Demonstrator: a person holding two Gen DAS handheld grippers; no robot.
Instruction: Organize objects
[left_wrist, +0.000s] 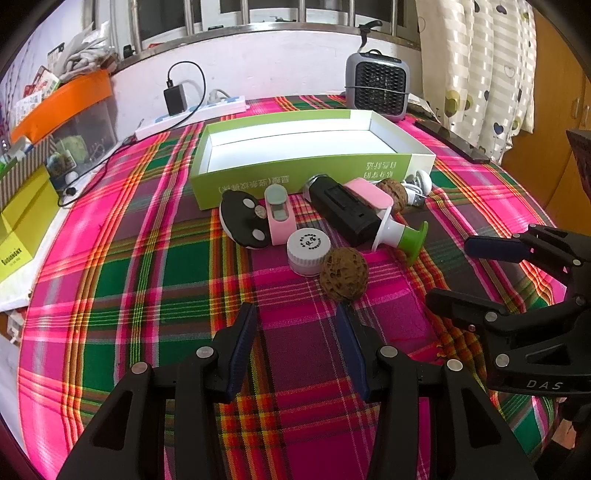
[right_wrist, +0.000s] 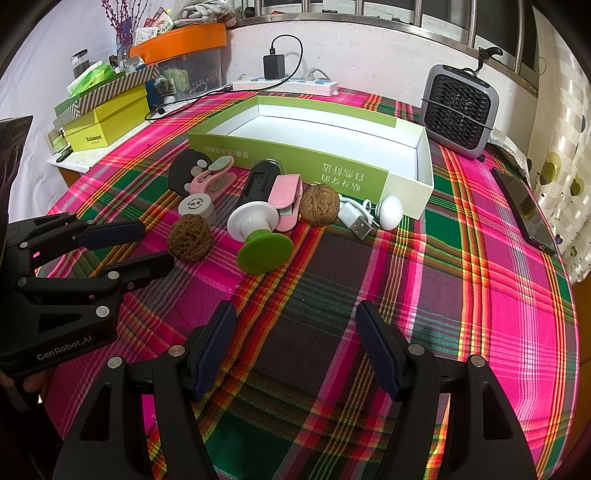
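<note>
Woven plaid cloth (left_wrist: 147, 280) in pink, green and dark maroon over the surface, drawn flat, below a white wall and a barred window. Ahead of both pairs of jaws, a long shallow cardboard box (left_wrist: 258, 184) with lime-green outer walls and a smooth white inside, nothing in it.

Left gripper (left_wrist: 295, 325) low over the cloth, jaws moderately apart and holding nothing, ribbed dark-blue pads facing each other. Just beyond the tip of its right jaw, a wrinkled brown walnut (left_wrist: 344, 275) with a pitted shell, touching a small round white jar (left_wrist: 308, 252) with a ridged cap. Further ahead, in a loose huddle against the box's near wall: a black and white oval piece (left_wrist: 240, 219), a pink clip (left_wrist: 279, 214) with grey-green pads, a black rectangular block (left_wrist: 343, 212), a second pink clip (left_wrist: 371, 194) lying over the block, a second walnut (left_wrist: 397, 192), and a white suction holder (left_wrist: 402, 234) with a flared green base.

Right gripper (right_wrist: 295, 314) also low, jaws wide and bare, well short of the huddle. Ahead and to the left of them, the green base of the holder; ahead and slightly right, a glossy white egg-shaped piece (right_wrist: 390, 211) with a USB plug (right_wrist: 356, 221) on a coiled white cord. Beyond the box's far right corner, a boxy grey fan (right_wrist: 460, 110) with a black grille.
</note>
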